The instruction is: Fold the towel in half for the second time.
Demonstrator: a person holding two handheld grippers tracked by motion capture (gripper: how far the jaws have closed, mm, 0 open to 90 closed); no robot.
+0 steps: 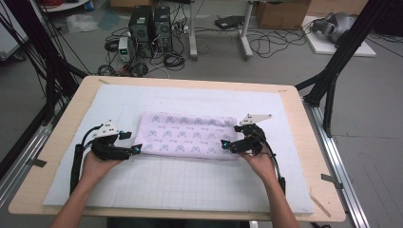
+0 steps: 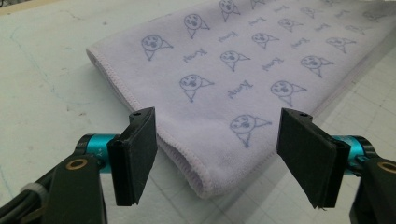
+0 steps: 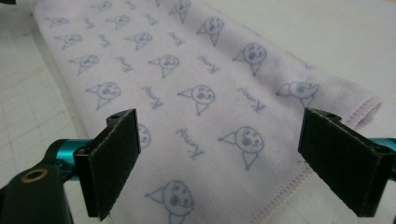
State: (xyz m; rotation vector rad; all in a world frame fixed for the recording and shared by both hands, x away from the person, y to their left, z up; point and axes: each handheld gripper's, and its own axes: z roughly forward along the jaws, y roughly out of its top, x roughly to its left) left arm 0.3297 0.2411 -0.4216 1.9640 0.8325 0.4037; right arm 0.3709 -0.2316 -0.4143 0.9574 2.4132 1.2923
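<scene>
A folded lilac towel (image 1: 187,135), printed with small blue faces and script, lay flat on the white gridded mat (image 1: 180,183) that covered the wooden surface (image 1: 66,128). It sat near the middle of the mat, a little toward the far edge, its long sides running parallel to the surface's near edge.

The left gripper (image 1: 135,150) rested at the towel's near left corner, held in the person's left hand (image 1: 97,164). In the left gripper view its fingers (image 2: 135,156) stood released, spread wide on either side of that corner, with the hemmed fold of the cloth lying on the mat between them and touched by neither pad.

The right gripper (image 1: 225,144) was at the towel's near right corner, held in the right hand (image 1: 259,161). In the right gripper view its fingers (image 3: 112,161) were likewise released and wide apart, above the cloth, the stitched end edge of the towel passing beside the finger at the right of that view. No pad pressed on the fabric.

Beyond the surface's far edge, the floor (image 1: 285,66) carried computer towers (image 1: 149,26) and loose cables (image 1: 266,45).
</scene>
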